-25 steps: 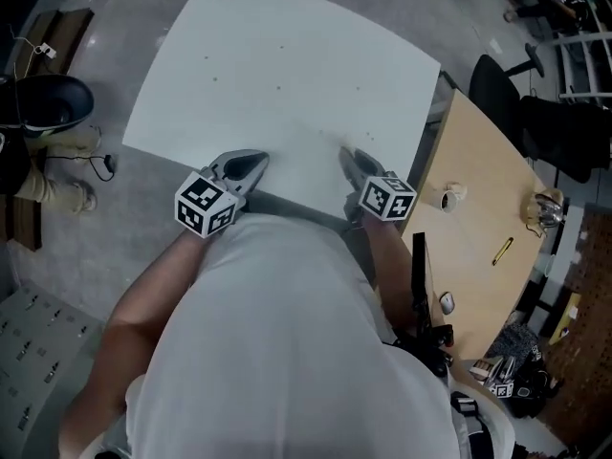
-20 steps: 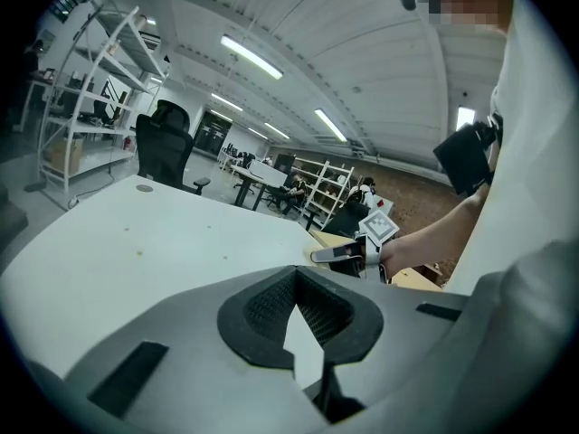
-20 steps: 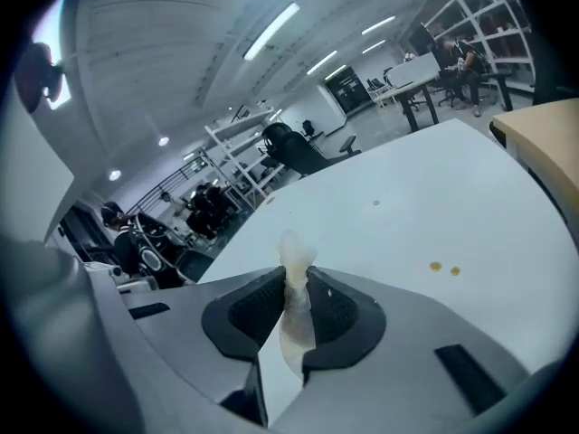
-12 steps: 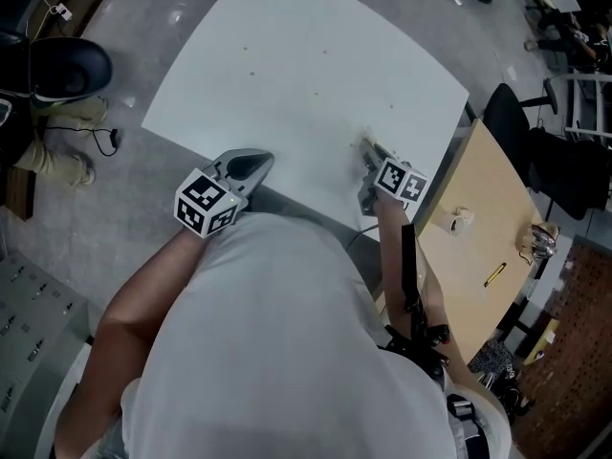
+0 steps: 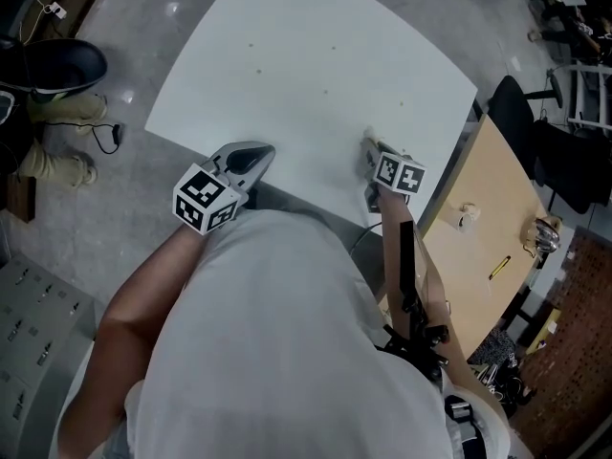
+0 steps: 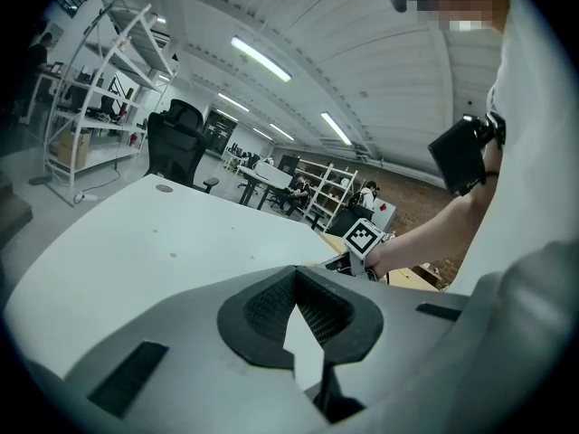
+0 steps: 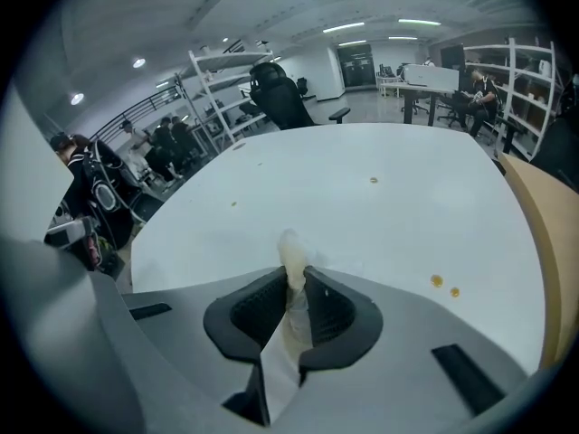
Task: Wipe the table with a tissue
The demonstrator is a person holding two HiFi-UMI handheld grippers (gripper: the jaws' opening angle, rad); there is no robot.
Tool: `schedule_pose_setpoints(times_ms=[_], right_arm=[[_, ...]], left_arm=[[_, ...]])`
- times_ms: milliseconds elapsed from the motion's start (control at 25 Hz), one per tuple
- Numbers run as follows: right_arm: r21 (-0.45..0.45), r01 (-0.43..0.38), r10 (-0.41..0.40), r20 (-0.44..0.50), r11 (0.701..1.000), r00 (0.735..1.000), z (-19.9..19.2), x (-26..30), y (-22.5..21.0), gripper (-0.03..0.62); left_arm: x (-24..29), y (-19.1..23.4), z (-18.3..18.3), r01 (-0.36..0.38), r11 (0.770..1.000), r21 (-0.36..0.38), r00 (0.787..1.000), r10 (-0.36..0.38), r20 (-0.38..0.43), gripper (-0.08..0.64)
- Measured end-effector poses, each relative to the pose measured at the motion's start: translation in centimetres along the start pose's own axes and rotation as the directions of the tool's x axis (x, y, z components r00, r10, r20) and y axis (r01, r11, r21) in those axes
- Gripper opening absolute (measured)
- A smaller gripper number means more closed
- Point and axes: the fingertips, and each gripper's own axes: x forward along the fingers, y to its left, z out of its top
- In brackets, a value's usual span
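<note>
Right gripper view has the right gripper (image 7: 291, 274) clenched on a crumpled tissue (image 7: 289, 247), the wad poking past the tips over the white table (image 7: 380, 197), close to its near edge. The left gripper (image 6: 297, 287) is closed on nothing at that same edge. Wiping well probably means pressing the wad down and sweeping toward the brown spots (image 7: 437, 281). Whether the tissue touches the table is unclear.

Lit from above by long ceiling strip lights (image 6: 261, 59), over a grey concrete floor (image 5: 105, 218). Furnished with white shelving racks (image 6: 99, 89), a black office chair (image 6: 176, 143) and, at the right of the head view, a pale wooden table (image 5: 497, 189).
</note>
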Motion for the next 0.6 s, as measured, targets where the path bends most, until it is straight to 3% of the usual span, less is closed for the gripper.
schedule_pose_setpoints(times_ms=[600], right_arm=[[-0.075, -0.02, 0.018, -0.029, 0.997, 0.999, -1.5, -0.1, 2.0, 0.055]], left_arm=[[0.2, 0.8, 0.1, 0.051, 0.998, 0.023, 0.998, -0.05, -0.027, 0.006]])
